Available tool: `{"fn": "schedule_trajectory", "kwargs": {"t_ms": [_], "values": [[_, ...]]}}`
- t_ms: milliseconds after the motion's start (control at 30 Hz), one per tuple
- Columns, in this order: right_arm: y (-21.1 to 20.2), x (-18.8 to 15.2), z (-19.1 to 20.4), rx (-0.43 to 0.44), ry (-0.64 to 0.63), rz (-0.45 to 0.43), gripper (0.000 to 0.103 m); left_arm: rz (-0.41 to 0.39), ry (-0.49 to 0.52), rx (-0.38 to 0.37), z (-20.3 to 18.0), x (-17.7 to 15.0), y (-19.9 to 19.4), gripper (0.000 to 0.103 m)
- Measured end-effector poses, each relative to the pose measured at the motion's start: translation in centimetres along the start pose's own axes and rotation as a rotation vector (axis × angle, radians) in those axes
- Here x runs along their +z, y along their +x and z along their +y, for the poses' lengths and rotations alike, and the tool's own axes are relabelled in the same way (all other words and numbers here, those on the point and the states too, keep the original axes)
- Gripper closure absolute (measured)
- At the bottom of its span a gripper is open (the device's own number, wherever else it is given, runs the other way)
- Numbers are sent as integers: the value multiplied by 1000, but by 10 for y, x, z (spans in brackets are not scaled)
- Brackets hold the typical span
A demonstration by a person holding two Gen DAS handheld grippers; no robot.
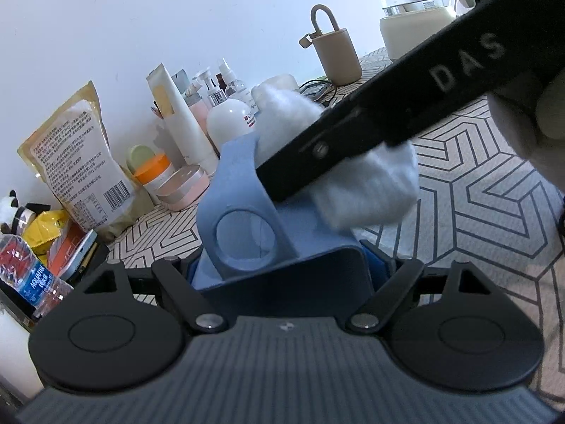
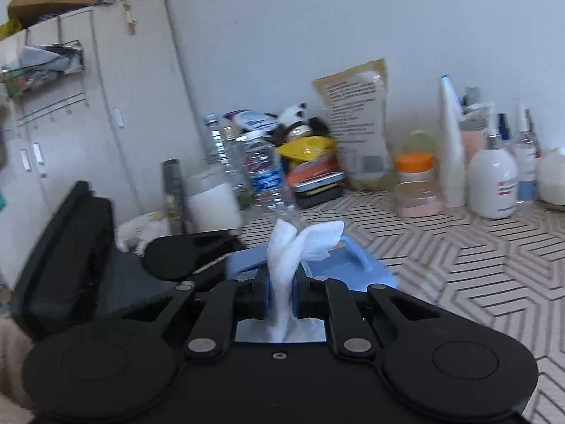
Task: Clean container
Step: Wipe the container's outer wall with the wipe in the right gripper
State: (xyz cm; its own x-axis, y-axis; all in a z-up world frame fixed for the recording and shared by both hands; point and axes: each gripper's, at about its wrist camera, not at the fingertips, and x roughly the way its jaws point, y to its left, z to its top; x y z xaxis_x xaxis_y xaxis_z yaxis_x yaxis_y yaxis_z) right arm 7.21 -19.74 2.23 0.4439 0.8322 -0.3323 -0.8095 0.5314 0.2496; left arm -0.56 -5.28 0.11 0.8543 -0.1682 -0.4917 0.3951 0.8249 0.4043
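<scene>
My left gripper [image 1: 282, 265] is shut on the near wall of a blue container [image 1: 243, 212] with a round hole in its side. It holds the container tilted over the patterned table. My right gripper [image 2: 280, 293] is shut on a white tissue [image 2: 293, 251]. In the left wrist view the right gripper's black body [image 1: 370, 120] comes in from the upper right and the tissue [image 1: 367, 183] sits at the container's open top. The container also shows in the right wrist view [image 2: 356, 268] just beyond the tissue.
Along the back wall stand a tan food pouch [image 1: 77, 155], an orange-lidded jar [image 1: 155, 173], several cosmetic bottles [image 1: 226, 120], a beige mug-like canister [image 1: 335, 53] and a glass kettle [image 1: 409, 3]. Water bottles [image 2: 265, 173] and a white cabinet [image 2: 106, 106] stand at the left.
</scene>
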Motion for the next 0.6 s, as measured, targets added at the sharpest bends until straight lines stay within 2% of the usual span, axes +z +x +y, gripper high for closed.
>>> {"fn": "schedule_trajectory", "kwargs": {"t_ms": [67, 233, 467, 600], "values": [[-6, -2, -8, -25, 37, -16, 88, -1, 4, 4, -2, 0, 0, 20], [-8, -4, -14, -12, 71, -25, 88, 1, -1, 2, -4, 1, -1, 20], [0, -4, -1, 101, 27, -5, 88, 3, -5, 1, -4, 1, -3, 19], [-2, -5, 0, 122, 22, 0, 88, 4, 13, 12, -5, 1, -3, 18]]}}
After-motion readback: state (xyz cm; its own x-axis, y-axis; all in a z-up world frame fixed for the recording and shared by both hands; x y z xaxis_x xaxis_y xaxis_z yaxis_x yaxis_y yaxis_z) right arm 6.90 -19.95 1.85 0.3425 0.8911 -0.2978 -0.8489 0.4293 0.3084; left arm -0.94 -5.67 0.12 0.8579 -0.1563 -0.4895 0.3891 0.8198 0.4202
